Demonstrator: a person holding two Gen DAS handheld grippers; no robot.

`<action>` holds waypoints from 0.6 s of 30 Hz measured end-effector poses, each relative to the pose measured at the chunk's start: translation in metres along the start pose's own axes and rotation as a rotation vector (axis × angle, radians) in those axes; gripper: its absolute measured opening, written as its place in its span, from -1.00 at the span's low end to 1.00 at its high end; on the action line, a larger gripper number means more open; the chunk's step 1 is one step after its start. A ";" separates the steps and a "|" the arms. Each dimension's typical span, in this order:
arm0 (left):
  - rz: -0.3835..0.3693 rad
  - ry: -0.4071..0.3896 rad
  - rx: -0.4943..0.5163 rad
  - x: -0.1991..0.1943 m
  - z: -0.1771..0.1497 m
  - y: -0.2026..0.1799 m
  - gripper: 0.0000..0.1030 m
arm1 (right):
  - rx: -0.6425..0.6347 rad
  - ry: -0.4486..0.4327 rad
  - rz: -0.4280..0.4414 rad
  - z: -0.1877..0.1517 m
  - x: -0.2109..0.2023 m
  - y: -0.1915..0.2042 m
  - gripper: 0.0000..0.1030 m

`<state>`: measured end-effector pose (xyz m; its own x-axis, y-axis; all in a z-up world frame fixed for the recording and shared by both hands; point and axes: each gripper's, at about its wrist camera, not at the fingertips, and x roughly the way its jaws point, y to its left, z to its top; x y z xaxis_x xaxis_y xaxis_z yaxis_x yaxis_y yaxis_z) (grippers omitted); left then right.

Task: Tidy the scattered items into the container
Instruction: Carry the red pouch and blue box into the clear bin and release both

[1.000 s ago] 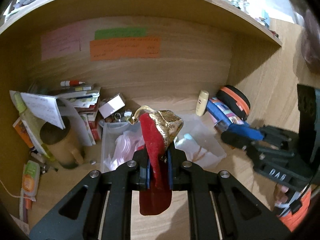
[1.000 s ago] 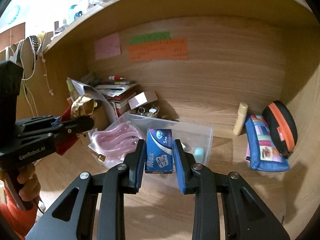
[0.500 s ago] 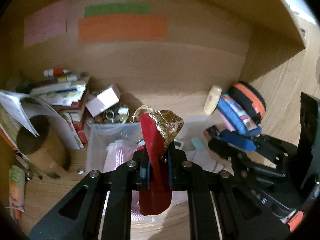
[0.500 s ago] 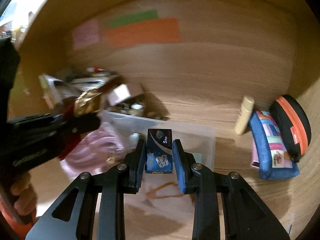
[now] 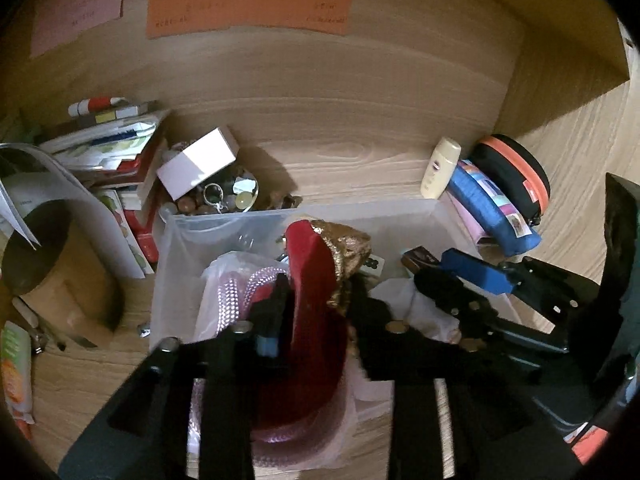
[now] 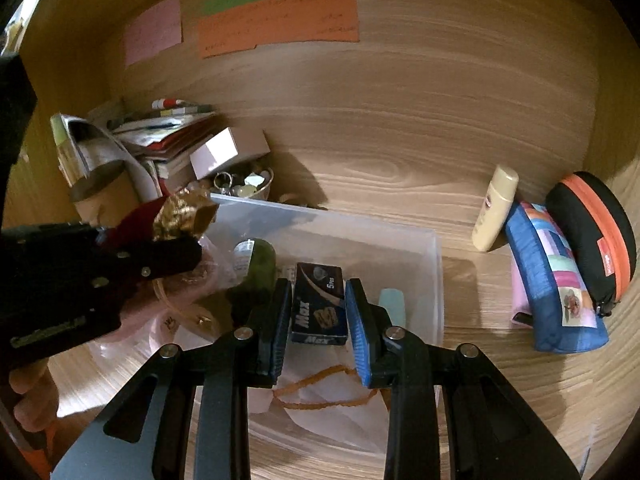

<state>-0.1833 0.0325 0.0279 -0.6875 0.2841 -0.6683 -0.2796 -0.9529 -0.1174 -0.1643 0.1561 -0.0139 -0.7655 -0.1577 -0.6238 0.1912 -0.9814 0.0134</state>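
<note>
While the left gripper point(image 5: 304, 316) is hanging over the clear plastic container point(image 5: 224, 220) on the wooden desk point(image 5: 360, 168), its jaws have just been opening, the red and gold pouch point(image 5: 316, 280) sitting loosely between them. Seen from the right wrist, the right gripper point(image 6: 318, 312) is loosening around the dark Max box point(image 6: 318, 306) above that container point(image 6: 436, 280), paper notes point(image 6: 280, 22) lining the wooden back wall point(image 6: 460, 100).

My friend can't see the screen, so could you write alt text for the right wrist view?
The right gripper has its jaws around a small dark blue box over a clear plastic container on a wooden shelf. At left, the left gripper carries a red and gold pouch above the same container.
</note>
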 end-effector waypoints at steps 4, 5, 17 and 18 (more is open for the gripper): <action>0.021 -0.018 0.022 -0.002 -0.001 -0.005 -0.06 | -0.003 -0.004 0.000 0.000 0.000 0.001 -0.15; 0.020 -0.020 0.026 -0.003 -0.001 -0.005 -0.05 | -0.004 -0.011 -0.004 0.000 -0.002 0.001 -0.04; -0.004 -0.067 0.000 -0.016 0.002 0.001 0.58 | -0.014 -0.074 -0.048 0.003 -0.013 0.002 0.50; -0.003 -0.068 -0.010 -0.017 0.002 0.002 0.71 | -0.013 -0.073 -0.046 0.004 -0.013 0.001 0.51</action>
<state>-0.1735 0.0261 0.0404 -0.7307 0.2934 -0.6164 -0.2755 -0.9529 -0.1270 -0.1562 0.1566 -0.0027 -0.8166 -0.1205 -0.5646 0.1624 -0.9864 -0.0244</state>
